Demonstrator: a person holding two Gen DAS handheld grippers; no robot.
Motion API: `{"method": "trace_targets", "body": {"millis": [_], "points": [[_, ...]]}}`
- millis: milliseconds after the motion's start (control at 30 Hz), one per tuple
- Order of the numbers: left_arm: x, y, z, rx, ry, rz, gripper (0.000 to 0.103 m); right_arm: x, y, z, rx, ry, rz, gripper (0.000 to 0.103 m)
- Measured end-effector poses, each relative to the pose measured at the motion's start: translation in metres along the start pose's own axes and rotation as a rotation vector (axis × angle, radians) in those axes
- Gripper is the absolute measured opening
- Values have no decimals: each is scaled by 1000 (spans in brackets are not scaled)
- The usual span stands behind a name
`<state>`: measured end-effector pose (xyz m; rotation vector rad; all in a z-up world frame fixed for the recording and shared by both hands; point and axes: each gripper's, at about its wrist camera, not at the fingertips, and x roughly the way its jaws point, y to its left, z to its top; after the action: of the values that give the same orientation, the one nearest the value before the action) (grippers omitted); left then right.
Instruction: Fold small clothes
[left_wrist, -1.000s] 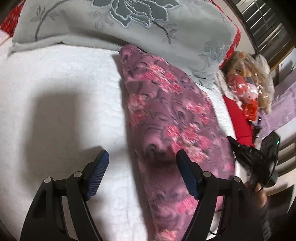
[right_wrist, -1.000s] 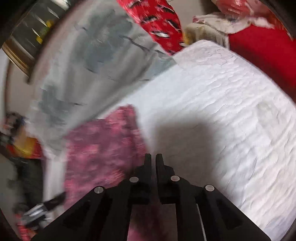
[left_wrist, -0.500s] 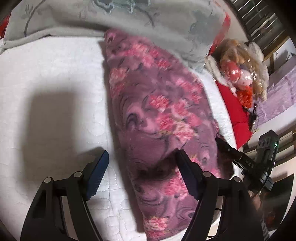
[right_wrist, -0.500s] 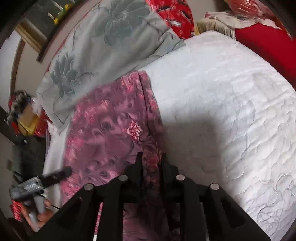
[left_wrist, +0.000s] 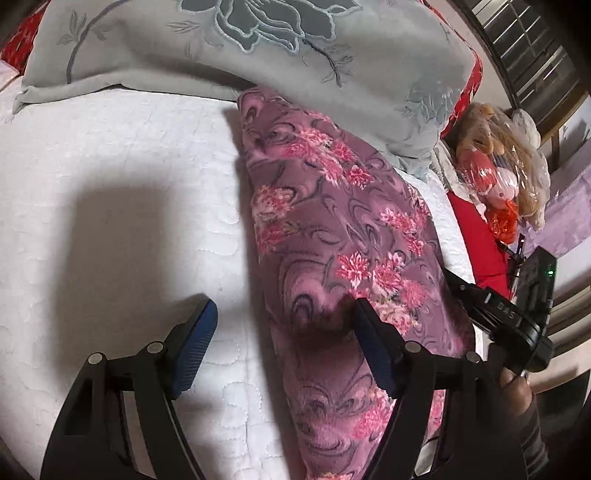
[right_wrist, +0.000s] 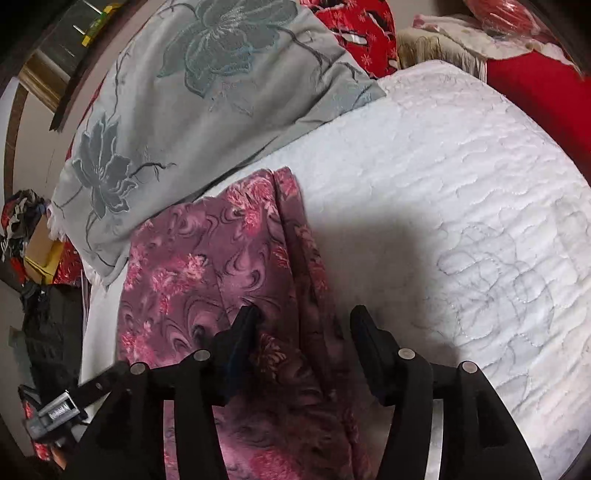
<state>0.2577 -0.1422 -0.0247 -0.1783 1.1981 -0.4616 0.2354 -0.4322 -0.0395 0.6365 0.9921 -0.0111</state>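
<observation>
One lengthwise fold looks done; shorter folds are left.
The garment (left_wrist: 343, 258) lies as a long strip on the bed (left_wrist: 110, 221), its far end at 12 o'clock touching the grey cover (left_wrist: 258, 44). The left gripper (left_wrist: 282, 347) and the right gripper (right_wrist: 303, 339) stand wide and hold nothing.

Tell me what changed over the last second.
The right hand-held gripper was shut on the purple floral garment and has opened, letting it go; the garment now lies folded lengthwise on the white quilt. The left hand-held gripper stayed open; the grey pillow is unmoved.
</observation>
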Motion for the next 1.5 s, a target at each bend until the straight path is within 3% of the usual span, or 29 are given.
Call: {"method": "trace_targets", "body": {"millis": [100,233,267,300,400,500,567,600,633,667,733,833,900,933,1000,1033,1067,1100,1167,1233,1367,1500], "points": [[0,0,1,-4,-1,-2,74,-4,6,3,-37,3,-15,56],[0,1,0,1,-6,0,75,-1,9,13,0,-10,25,56],[-1,1,0,5,-9,3,74,3,11,15,-4,-5,15,46],[-1,1,0,10,-11,8,74,8,15,15,-24,6,10,15],[1,1,1,11,-6,8,75,9,27,16,-109,-25,-34,12],[-1,3,2,8,1,-13,75,13,21,17,-83,3,-50,25],[0,7,2,-5,16,-52,75,2,15,19,-41,-7,-13,31],[0,9,2,-14,26,-79,75,-1,9,19,-15,-2,12,37],[0,11,2,-25,34,-107,75,-5,1,18,22,6,47,54],[0,12,1,-30,41,-126,75,-10,-9,14,60,8,73,60],[3,14,-2,-50,63,-181,75,-13,-22,8,84,13,111,60],[6,14,-4,-99,75,-238,84,-13,-35,-2,100,29,237,60],[9,11,-5,-131,87,-263,84,-2,-34,-6,112,98,359,60],[11,9,-5,-134,98,-264,84,4,-27,-8,98,128,384,63],[13,0,-3,-130,109,-221,84,8,-8,-9,13,137,354,68],[14,-4,-2,-127,111,-198,83,10,-1,-8,-11,141,344,68],[14,-7,-1,-126,111,-165,75,13,6,-7,-23,144,314,62],[14,-11,0,-121,106,-121,68,14,10,-7,-35,138,282,46],[13,-15,0,-103,99,-67,44,11,18,-7,-68,114,239,38],[7,-17,-1,-95,84,-44,32,4,29,-13,-113,65,194,33],[-10,-22,-5,-80,50,-16,27,-11,43,-20,-173,2,132,29],[-37,-14,-14,-90,14,22,27,-29,57,-32,-215,-26,141,29]]}}
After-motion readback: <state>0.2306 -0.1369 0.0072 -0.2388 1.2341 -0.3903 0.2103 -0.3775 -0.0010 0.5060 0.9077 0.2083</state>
